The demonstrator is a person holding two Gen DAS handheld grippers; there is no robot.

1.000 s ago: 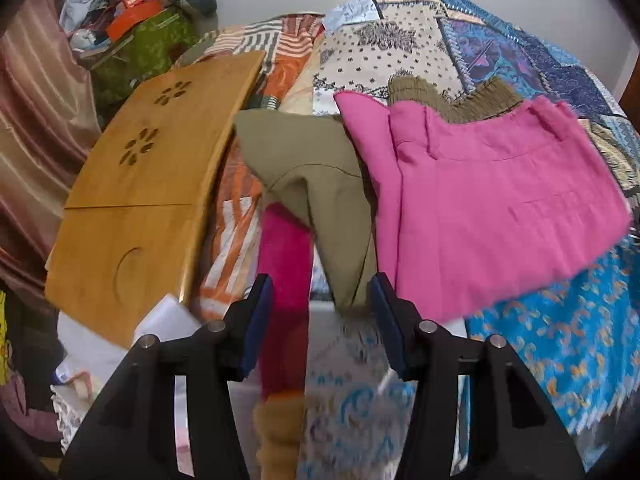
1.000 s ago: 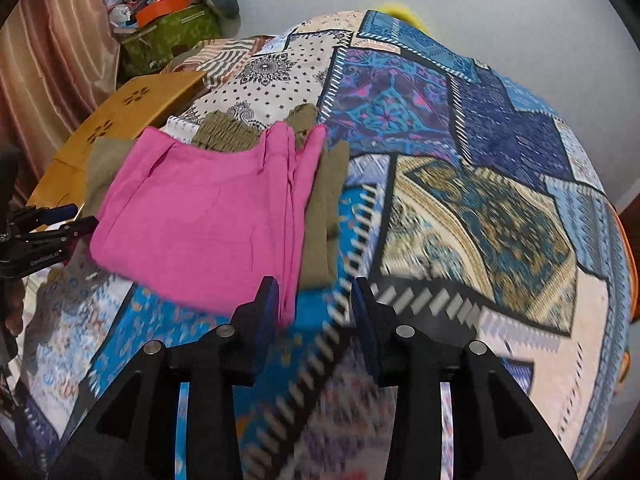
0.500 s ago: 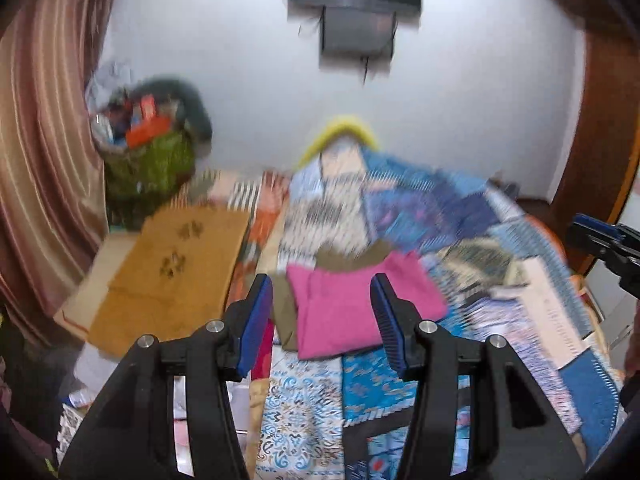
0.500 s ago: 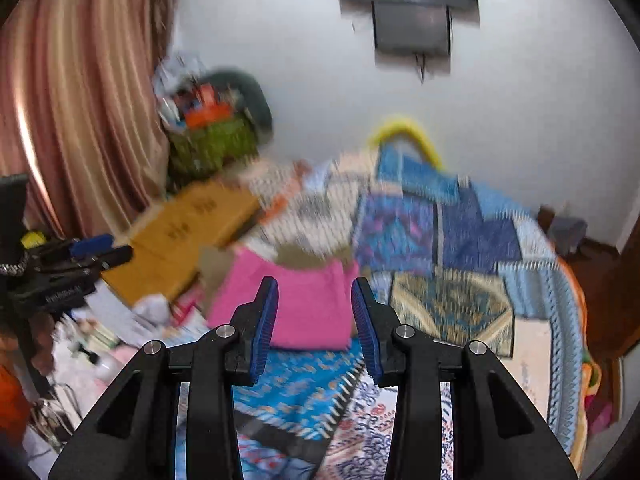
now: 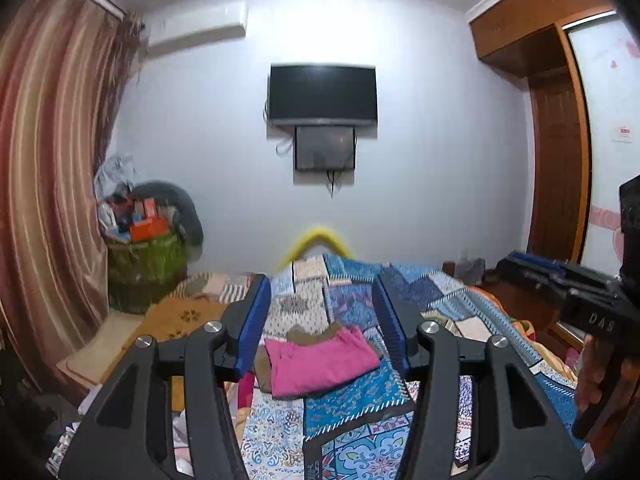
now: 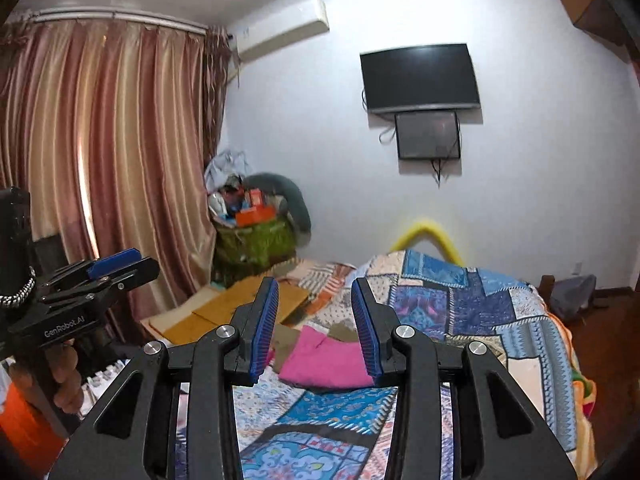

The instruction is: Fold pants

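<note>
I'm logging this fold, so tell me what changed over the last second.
Both hand-held grippers pulled back and up from the bed: the left hand-held gripper and right hand-held gripper now see the whole room, with the folded pink pants small and far on the patchwork quilt. Neither took hold of anything. The pants stayed folded where they lay, and both grippers stayed open.

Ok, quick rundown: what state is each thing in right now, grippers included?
Pink pants: folded, lying flat on the quilt, nothing gripping them.
Olive garment: under the pink pants, edges sticking out.
Left gripper: open, empty, held away from the bed.
Right gripper: open, empty, also held away from the bed.
TV: screen dark.
Curtain: drawn closed.
</note>
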